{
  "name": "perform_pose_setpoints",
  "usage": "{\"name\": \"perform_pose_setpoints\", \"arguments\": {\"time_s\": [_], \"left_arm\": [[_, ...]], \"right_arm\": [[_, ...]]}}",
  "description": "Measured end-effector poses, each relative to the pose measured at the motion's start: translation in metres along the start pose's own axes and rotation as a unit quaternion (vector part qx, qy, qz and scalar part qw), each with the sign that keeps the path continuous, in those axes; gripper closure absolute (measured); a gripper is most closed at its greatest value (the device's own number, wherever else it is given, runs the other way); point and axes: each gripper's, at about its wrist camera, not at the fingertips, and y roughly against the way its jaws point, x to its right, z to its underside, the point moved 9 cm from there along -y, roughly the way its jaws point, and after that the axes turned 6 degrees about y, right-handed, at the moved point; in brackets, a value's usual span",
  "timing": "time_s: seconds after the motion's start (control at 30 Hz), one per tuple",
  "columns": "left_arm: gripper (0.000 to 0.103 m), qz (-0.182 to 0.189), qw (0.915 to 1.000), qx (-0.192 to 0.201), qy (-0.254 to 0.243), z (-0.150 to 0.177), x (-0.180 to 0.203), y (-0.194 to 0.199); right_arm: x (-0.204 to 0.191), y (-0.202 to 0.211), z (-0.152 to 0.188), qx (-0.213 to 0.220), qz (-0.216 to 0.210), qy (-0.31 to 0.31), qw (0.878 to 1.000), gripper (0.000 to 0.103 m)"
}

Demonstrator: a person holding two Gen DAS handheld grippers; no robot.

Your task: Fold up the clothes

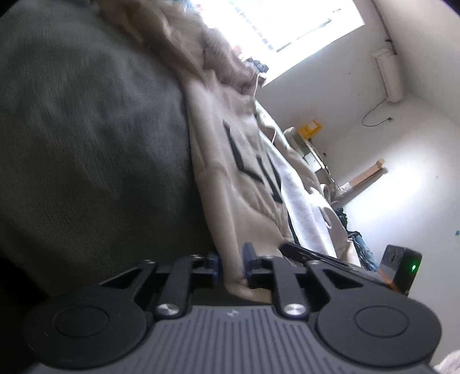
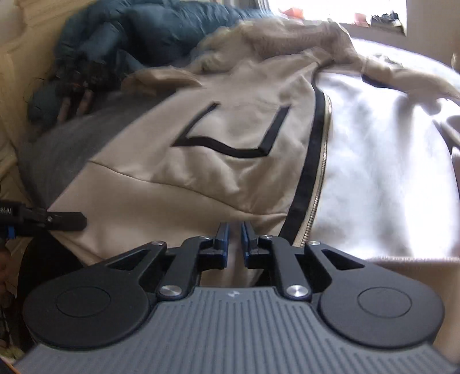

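Note:
A beige zip jacket [image 1: 230, 172] with black stripe trim lies spread over a grey blanket [image 1: 86, 143]. In the right wrist view the jacket [image 2: 201, 178] is open along its zipper [image 2: 322, 172], showing the white lining [image 2: 388, 172]. My left gripper [image 1: 232, 256] is shut on the jacket's bottom hem, with beige cloth pinched between its blue pads. My right gripper [image 2: 235, 233] is shut on the same hem, just left of the zipper. A finger of the left gripper [image 2: 66, 221] shows at the hem's left corner.
A blue puffy garment [image 2: 149, 31] and a dark fuzzy item [image 2: 83, 74] lie beyond the jacket at the back left. A bright window [image 1: 287, 23], white walls, a yellow box [image 1: 310, 128] and cardboard pieces [image 1: 365, 175] are behind. The grey blanket [image 2: 51, 143] lies left of the jacket.

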Motion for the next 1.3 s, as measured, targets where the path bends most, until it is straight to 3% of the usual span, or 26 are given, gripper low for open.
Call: {"name": "perform_pose_setpoints", "arguments": {"time_s": [0.07, 0.13, 0.27, 0.37, 0.5, 0.6, 0.7, 0.83, 0.9, 0.93, 0.97, 1.1, 1.2, 1.3], "left_arm": [[0.062, 0.0, 0.9997, 0.023, -0.013, -0.015, -0.002, 0.017], [0.054, -0.001, 0.9987, 0.048, -0.017, -0.036, -0.007, 0.031], [0.051, -0.022, 0.9937, 0.11, -0.007, -0.099, -0.022, 0.039], [0.05, -0.044, 0.9845, 0.169, 0.017, -0.153, -0.038, 0.029], [0.049, -0.105, 0.9663, 0.219, 0.085, -0.206, -0.077, 0.009], [0.049, -0.138, 0.9557, 0.237, 0.106, -0.215, -0.096, -0.002], [0.049, -0.135, 0.9545, 0.249, 0.093, -0.213, -0.096, -0.009], [0.047, -0.149, 0.955, 0.252, 0.048, -0.208, -0.089, -0.014], [0.047, -0.151, 0.9567, 0.247, 0.028, -0.212, -0.09, -0.011], [0.046, -0.152, 0.9571, 0.246, 0.021, -0.211, -0.088, -0.014], [0.046, -0.15, 0.958, 0.244, 0.014, -0.21, -0.086, -0.015], [0.046, -0.131, 0.9633, 0.234, -0.001, -0.207, -0.074, -0.019], [0.046, -0.112, 0.9674, 0.227, -0.011, -0.205, -0.064, -0.022], [0.046, -0.093, 0.9713, 0.217, -0.025, -0.202, -0.05, -0.026]], "right_arm": [[0.002, 0.008, -0.013, -0.009, -0.003, 0.001, 1.0, 0.091], [0.001, 0.019, -0.035, 0.005, -0.004, 0.019, 1.0, 0.089], [-0.025, 0.023, -0.101, 0.067, -0.022, 0.117, 0.991, 0.072], [-0.062, -0.009, -0.156, 0.104, -0.033, 0.223, 0.969, 0.061], [-0.113, -0.084, -0.217, 0.124, -0.055, 0.328, 0.935, 0.057], [-0.144, -0.153, -0.256, 0.116, -0.067, 0.372, 0.919, 0.057], [-0.17, -0.208, -0.279, 0.11, -0.067, 0.417, 0.9, 0.057], [-0.195, -0.262, -0.287, 0.077, -0.068, 0.452, 0.886, 0.058], [-0.2, -0.285, -0.284, 0.064, -0.048, 0.472, 0.878, 0.066], [-0.197, -0.286, -0.285, 0.063, -0.041, 0.47, 0.88, 0.075], [-0.191, -0.282, -0.289, 0.067, -0.039, 0.454, 0.888, 0.095], [-0.166, -0.26, -0.307, 0.088, -0.032, 0.387, 0.918, 0.099], [-0.131, -0.218, -0.316, 0.108, -0.044, 0.309, 0.944, 0.099], [-0.091, -0.168, -0.306, 0.117, -0.045, 0.25, 0.96, 0.099]]}}
